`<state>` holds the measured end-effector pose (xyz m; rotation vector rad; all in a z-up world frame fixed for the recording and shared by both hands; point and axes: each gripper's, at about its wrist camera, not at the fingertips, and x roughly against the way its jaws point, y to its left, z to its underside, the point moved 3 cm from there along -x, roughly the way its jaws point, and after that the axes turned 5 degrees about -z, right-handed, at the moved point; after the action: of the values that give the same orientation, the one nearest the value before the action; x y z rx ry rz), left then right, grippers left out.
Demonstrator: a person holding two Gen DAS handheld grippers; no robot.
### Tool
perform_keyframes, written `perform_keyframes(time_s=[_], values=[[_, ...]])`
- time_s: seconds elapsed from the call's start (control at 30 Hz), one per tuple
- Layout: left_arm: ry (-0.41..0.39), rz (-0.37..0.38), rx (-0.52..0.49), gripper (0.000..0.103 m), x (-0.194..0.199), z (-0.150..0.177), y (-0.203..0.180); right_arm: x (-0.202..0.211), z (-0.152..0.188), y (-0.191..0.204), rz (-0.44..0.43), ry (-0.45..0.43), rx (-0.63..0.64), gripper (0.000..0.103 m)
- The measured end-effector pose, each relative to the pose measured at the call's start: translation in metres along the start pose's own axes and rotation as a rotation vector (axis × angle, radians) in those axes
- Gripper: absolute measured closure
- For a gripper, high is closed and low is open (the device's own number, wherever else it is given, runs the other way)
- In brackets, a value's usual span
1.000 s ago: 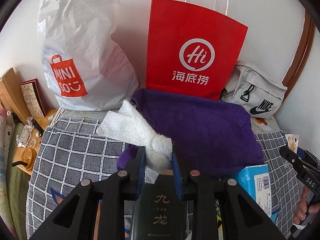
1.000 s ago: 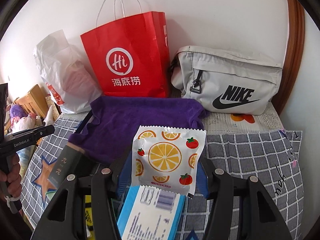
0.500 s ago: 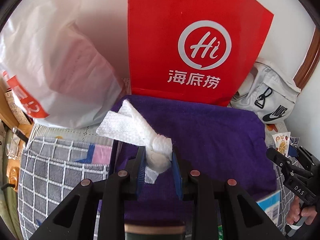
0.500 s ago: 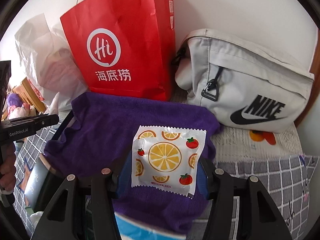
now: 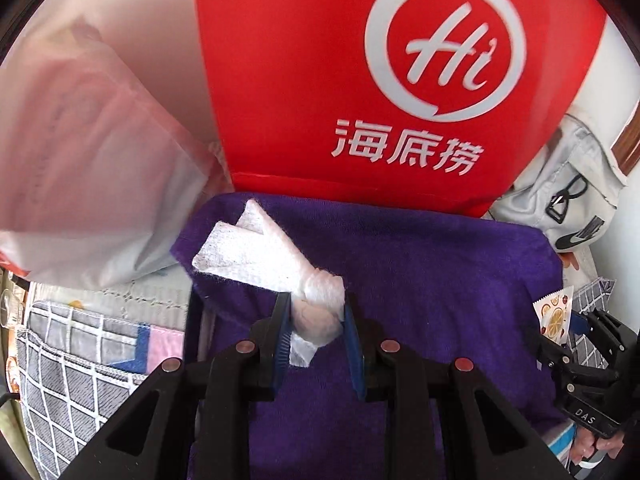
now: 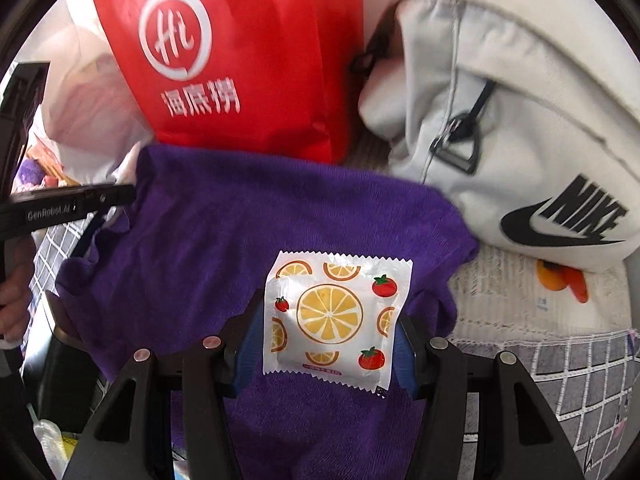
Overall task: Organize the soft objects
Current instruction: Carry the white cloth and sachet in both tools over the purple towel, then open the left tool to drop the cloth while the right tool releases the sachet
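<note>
My left gripper [image 5: 316, 320] is shut on a crumpled white cloth wipe [image 5: 264, 256] and holds it above the left end of a purple towel [image 5: 440, 280]. My right gripper [image 6: 328, 332] is shut on a white packet printed with oranges and tomatoes [image 6: 336, 316], held over the same purple towel [image 6: 260, 232]. The packet also shows at the right edge of the left wrist view [image 5: 554, 316]. The left gripper's body [image 6: 60, 208] shows at the left of the right wrist view.
A red paper bag [image 5: 360, 80] stands against the wall behind the towel. A white plastic bag [image 5: 80, 160] is to its left, a grey Nike pouch [image 6: 520, 120] to its right. A grey checked cloth [image 5: 72, 360] covers the surface.
Both grippers have moved forward over the purple towel toward the bags, each still holding its object. The bags and pouch now loom much larger.
</note>
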<state>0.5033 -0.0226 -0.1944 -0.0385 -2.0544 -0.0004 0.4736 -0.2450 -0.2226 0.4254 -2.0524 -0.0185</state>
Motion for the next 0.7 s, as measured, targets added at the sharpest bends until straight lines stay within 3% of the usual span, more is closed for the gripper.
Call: perform_keyframes(time_s=[0.3, 0.47, 0.53, 0.57, 0.63, 0.7], values=[[0.026, 0.028, 0.015, 0.079, -0.01, -0.008, -0.008, -0.011, -0.007, -0.005, -0.005, 0.033, 0.018, 0.046], [0.037, 0.041, 0.032, 0.078, -0.01, -0.016, 0.002, -0.016, -0.01, -0.006, -0.017, 0.05, 0.028, 0.037], [0.038, 0.04, 0.024, 0.069, -0.008, -0.016, 0.001, -0.015, -0.012, -0.008, -0.022, 0.05, 0.03, 0.025], [0.035, 0.035, 0.022, 0.065, -0.006, -0.016, 0.002, -0.013, -0.013, -0.009, -0.016, 0.037, 0.025, 0.025], [0.022, 0.021, 0.022, 0.043, -0.002, -0.018, 0.002, -0.006, -0.014, -0.012, -0.014, 0.01, 0.01, 0.021], [0.001, 0.011, 0.026, 0.041, 0.006, -0.017, 0.003, 0.001, -0.014, -0.014, -0.024, 0.0, -0.008, 0.02]])
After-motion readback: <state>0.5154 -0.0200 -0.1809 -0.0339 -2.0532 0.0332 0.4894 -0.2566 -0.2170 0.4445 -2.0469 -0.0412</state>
